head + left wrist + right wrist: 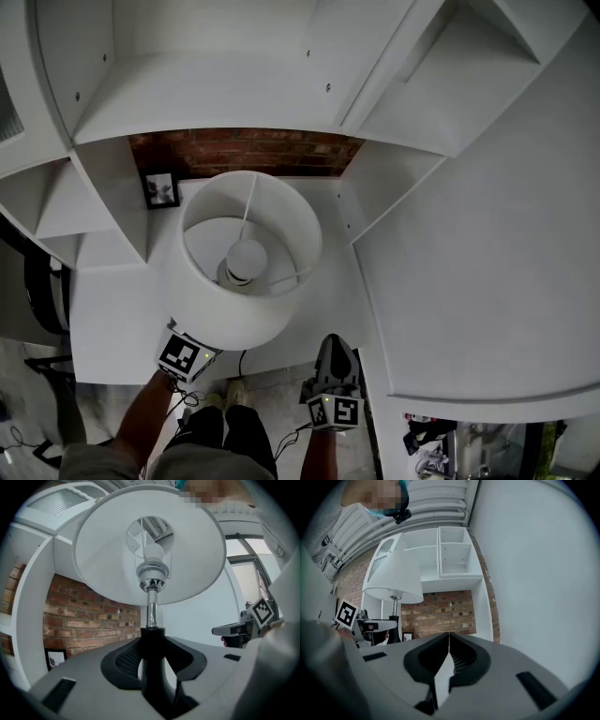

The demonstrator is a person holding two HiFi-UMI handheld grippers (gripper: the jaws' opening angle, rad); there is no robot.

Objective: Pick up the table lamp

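Observation:
The table lamp has a white drum shade (248, 253), a bulb inside, a chrome neck (151, 606) and a black stem (152, 667). My left gripper (151, 648) is shut on that black stem, just under the chrome neck, and holds the lamp upright. In the head view the shade hides its jaws and only the marker cube (187, 356) shows. My right gripper (335, 342) hangs to the right of the lamp, apart from it, with its jaws shut on nothing (449, 637). From the right gripper view the lamp (396, 576) stands at the left with the left gripper (377, 625) on its stem.
White shelving (234, 84) surrounds a niche with a brick back wall (244, 150). A small framed picture (160, 190) leans at the niche's left. A white desk top (112, 319) lies below the lamp and a white wall panel (487, 281) is to the right.

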